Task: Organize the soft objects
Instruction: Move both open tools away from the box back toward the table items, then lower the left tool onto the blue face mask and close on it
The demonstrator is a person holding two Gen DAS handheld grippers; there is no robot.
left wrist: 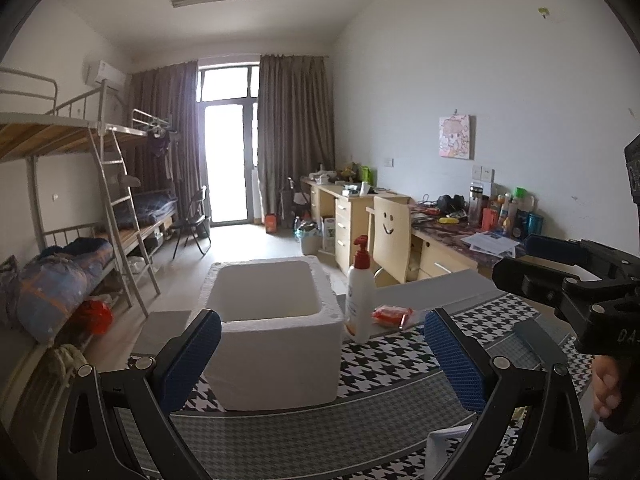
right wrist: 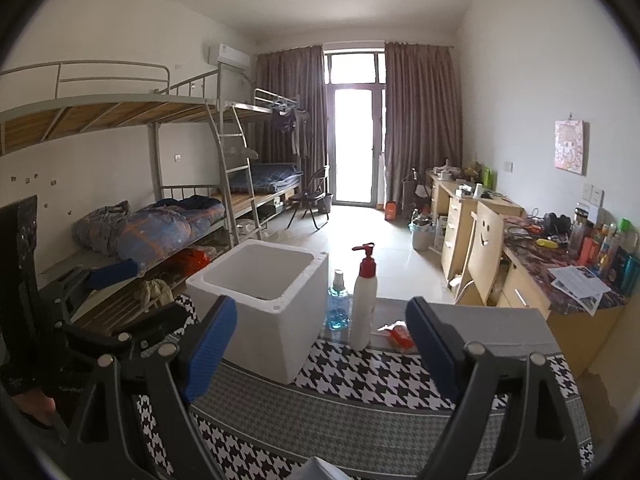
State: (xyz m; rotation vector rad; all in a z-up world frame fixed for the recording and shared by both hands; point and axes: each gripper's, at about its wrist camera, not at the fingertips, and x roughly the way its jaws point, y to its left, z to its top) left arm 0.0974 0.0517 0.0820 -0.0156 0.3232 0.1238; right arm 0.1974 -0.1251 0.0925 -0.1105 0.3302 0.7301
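Note:
A white foam box (left wrist: 276,320) stands open on the houndstooth tablecloth (left wrist: 384,356); it also shows in the right wrist view (right wrist: 260,300). A small red-orange soft packet (left wrist: 392,315) lies to the right of a white pump bottle (left wrist: 360,300); both show in the right wrist view, the packet (right wrist: 396,334) and the bottle (right wrist: 363,300). My left gripper (left wrist: 322,360) is open and empty in front of the box. My right gripper (right wrist: 320,344) is open and empty, facing the box and the bottle. Something white (right wrist: 320,470) shows at the bottom edge.
A blue-liquid bottle (right wrist: 338,304) stands behind the pump bottle. A grey board (left wrist: 432,292) lies at the table's far side. Bunk beds (right wrist: 160,200) line the left wall, cluttered desks (right wrist: 560,272) and a smiley-face chair (left wrist: 390,236) the right.

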